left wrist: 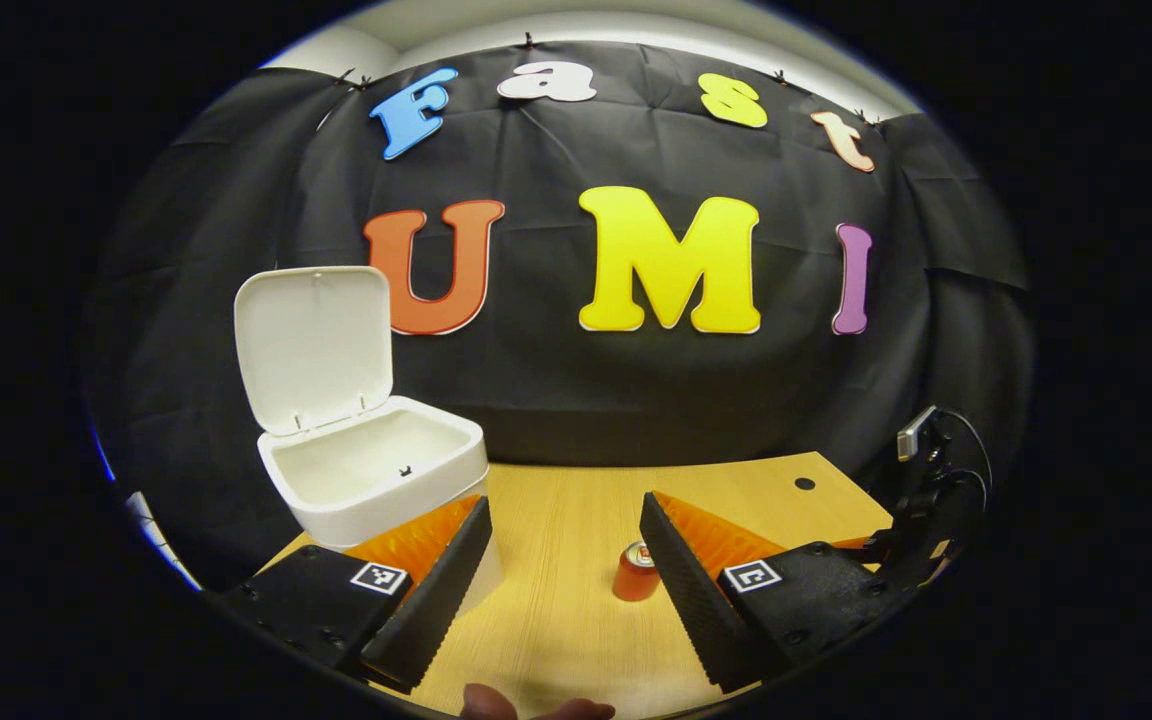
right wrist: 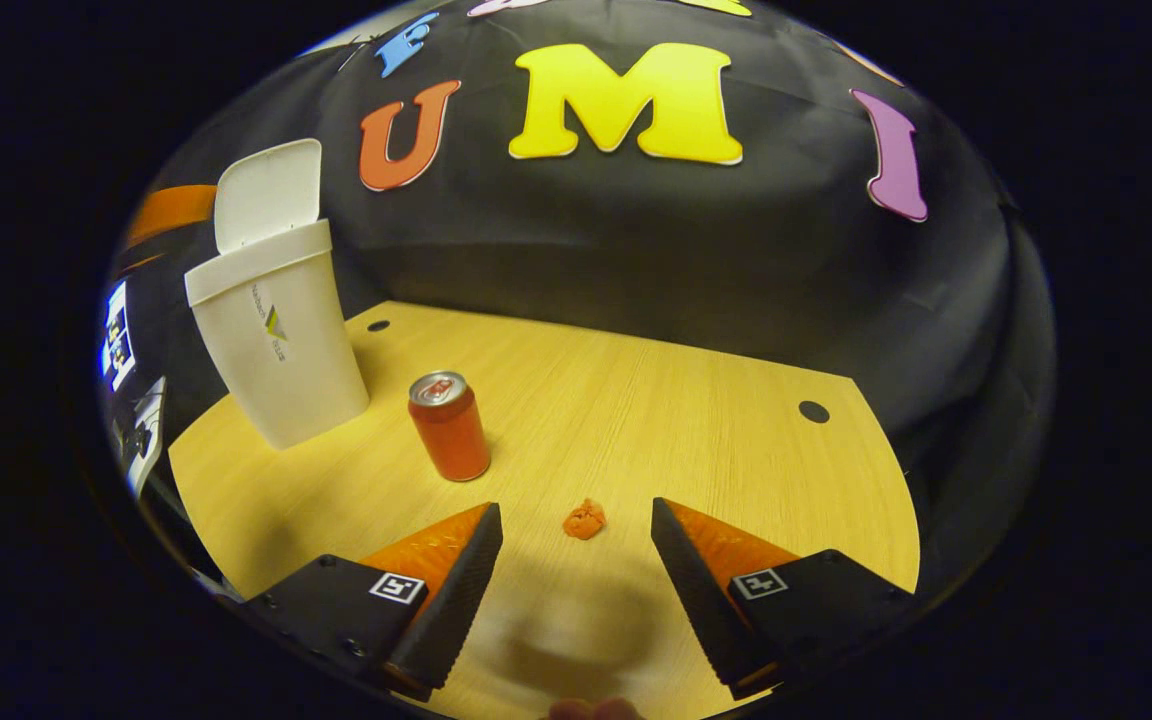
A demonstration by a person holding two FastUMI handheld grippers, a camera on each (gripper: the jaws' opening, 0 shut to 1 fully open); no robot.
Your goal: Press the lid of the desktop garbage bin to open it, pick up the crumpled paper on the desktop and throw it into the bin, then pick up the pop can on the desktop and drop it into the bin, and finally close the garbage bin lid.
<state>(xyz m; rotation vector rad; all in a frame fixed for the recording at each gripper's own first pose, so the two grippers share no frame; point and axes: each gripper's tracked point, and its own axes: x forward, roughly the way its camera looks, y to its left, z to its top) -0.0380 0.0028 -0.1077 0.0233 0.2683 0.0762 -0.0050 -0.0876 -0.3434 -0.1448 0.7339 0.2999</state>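
Bin lid is already up, standing upright behind the rim, so the step in hand, as I judge it, is the crumpled paper. It sits on the bench just ahead of my right gripper, roughly centred between the jaws, which are spread wide and hold nothing. To do this well I'd come straight forward and down so the paper lands between the pads, close slowly, and check both sides bite, since a small light wad can squirt out or get pushed along the wood. Keep the fingertips off the bench surface at the close. The pop can stands upright to the left of the paper and a bit farther off, between paper and bin; I'd keep the near-left finger away from it so it doesn't tip. After the grasp, lift, swing left over the open bin mouth, release above the rim, not against the lid. Pose: right gripper is low, tilted down toward the bench, aimed at the paper. Left gripper is held higher and more level, near the bin, looking into its opening, jaws also released and empty; the can shows between its fingers farther off. Bin sits at the far left of the bench.
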